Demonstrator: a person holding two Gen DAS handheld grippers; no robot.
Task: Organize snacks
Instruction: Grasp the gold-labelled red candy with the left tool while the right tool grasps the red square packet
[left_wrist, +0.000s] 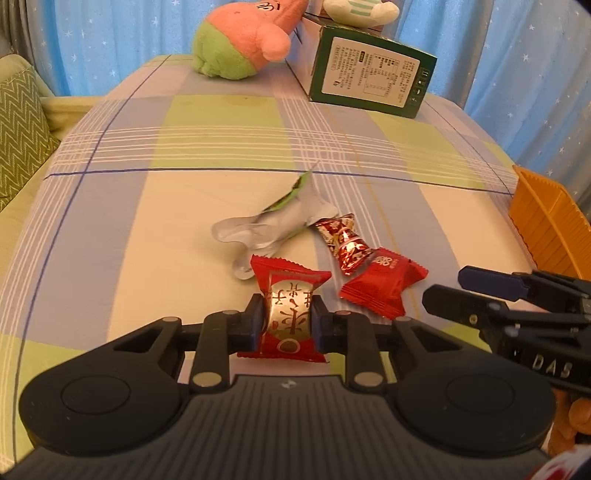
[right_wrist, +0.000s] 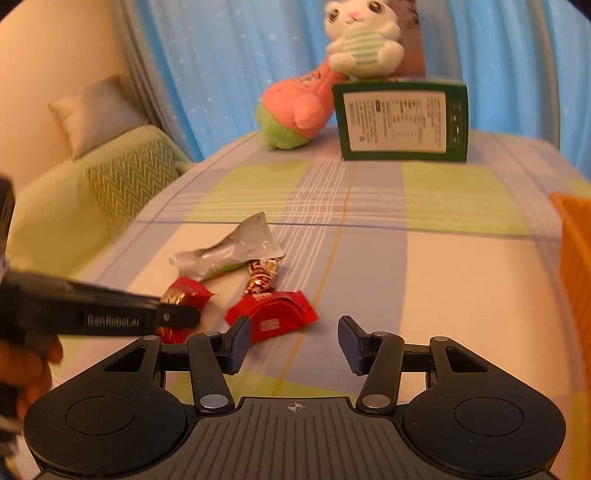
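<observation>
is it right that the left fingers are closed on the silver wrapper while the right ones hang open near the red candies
Not quite. The left gripper is closed on a red candy with a gold label, as the left wrist view shows; the silver wrapper lies loose on the tablecloth. The right gripper is open.

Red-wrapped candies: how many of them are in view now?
3. One red and gold candy is clamped in the left hand-held gripper; a plain red candy and a twisted red foil candy lie on the tablecloth. Others may be hidden.
</observation>
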